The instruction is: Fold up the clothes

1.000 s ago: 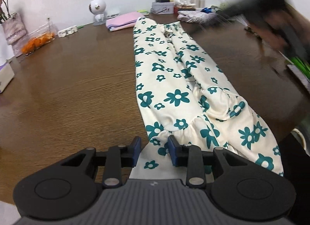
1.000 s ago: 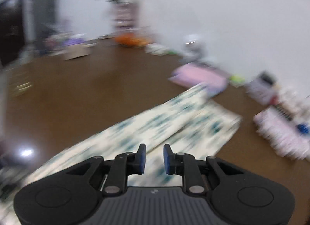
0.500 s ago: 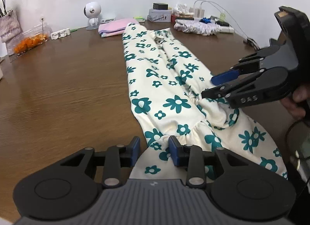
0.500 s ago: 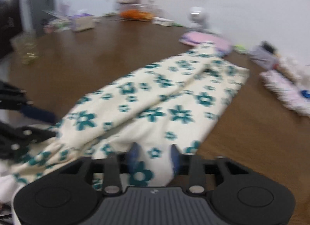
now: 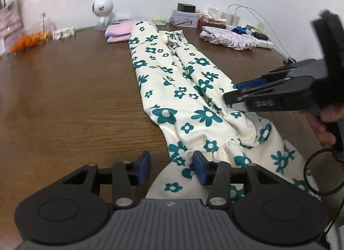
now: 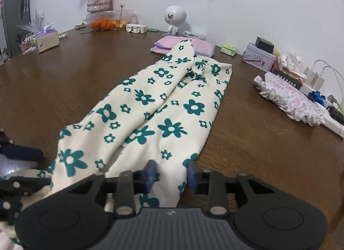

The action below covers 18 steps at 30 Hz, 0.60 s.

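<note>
Fabric of the dress (image 5: 172,91) is lying limp on the table (image 5: 64,99), gathered hem nearest, with left gripper (image 5: 171,167) and right gripper (image 6: 171,173) fingers both spread apart around it, so it likely needs pinching there.

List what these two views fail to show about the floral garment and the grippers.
- Garment near hem: cut off by the left gripper body, left view.
- Its far tip: overlaps the pink cloth; touching unclear.
- Right gripper: fabric lies between the open jaws, contact unclear.
- Tin lettering: too small.
</note>
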### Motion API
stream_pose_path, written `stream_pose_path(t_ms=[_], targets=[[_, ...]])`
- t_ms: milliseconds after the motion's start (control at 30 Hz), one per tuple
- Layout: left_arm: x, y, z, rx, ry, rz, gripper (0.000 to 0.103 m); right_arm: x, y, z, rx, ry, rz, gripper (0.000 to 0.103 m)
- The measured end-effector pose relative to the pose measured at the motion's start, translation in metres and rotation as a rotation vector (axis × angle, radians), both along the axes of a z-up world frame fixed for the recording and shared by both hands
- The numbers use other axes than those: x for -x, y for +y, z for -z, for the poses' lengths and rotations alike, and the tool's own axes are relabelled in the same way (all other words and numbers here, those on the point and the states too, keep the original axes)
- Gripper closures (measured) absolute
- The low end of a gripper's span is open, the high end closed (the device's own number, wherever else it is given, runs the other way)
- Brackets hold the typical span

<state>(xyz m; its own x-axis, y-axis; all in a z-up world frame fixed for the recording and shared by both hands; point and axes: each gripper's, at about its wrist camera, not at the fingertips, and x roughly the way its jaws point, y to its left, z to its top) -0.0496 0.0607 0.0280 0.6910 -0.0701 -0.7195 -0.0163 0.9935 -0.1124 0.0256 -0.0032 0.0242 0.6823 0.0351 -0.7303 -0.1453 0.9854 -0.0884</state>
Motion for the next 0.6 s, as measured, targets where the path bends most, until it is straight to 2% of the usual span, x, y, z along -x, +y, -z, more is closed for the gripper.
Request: stream_pose_path(t_ms=[67,167,267,300,333,400,433,533,600], targets=[[0.025,0.013,-0.007,0.048,-0.026,0.017,0.055,0.029,-0.006,-0.018,-0.007,-0.057,-0.055,0.076],[0.056,0.022,-0.007,0.095,-0.042,0.002,0.055,0.086,-0.029,-0.030,-0.076,-0.063,-0.096,0.074],[0.066,0.007,-0.008,0.117,-0.061,-0.001,0.058,0.131,-0.039,-0.012,-0.188,-0.002,-0.106,0.074],[0.070,0.001,-0.009,0.124,-0.068,-0.003,0.062,0.139,-0.038,-0.007,-0.215,0.006,-0.105,0.074],[0.073,-0.004,-0.009,0.132,-0.074,-0.004,0.069,0.147,-0.035,-0.001,-0.235,0.011,-0.101,0.075],[0.079,-0.015,-0.010,0.146,-0.087,-0.006,0.091,0.157,-0.027,0.006,-0.241,-0.007,-0.089,0.093],[0.083,-0.020,-0.010,0.153,-0.094,-0.007,0.091,0.160,-0.023,0.005,-0.234,-0.023,-0.074,0.100],[0.090,-0.037,-0.010,0.167,-0.098,0.003,0.091,0.176,-0.009,-0.008,-0.238,-0.083,-0.104,0.100],[0.089,-0.046,-0.004,0.140,-0.074,0.010,0.087,0.180,0.000,-0.008,-0.249,-0.077,-0.150,0.099]])
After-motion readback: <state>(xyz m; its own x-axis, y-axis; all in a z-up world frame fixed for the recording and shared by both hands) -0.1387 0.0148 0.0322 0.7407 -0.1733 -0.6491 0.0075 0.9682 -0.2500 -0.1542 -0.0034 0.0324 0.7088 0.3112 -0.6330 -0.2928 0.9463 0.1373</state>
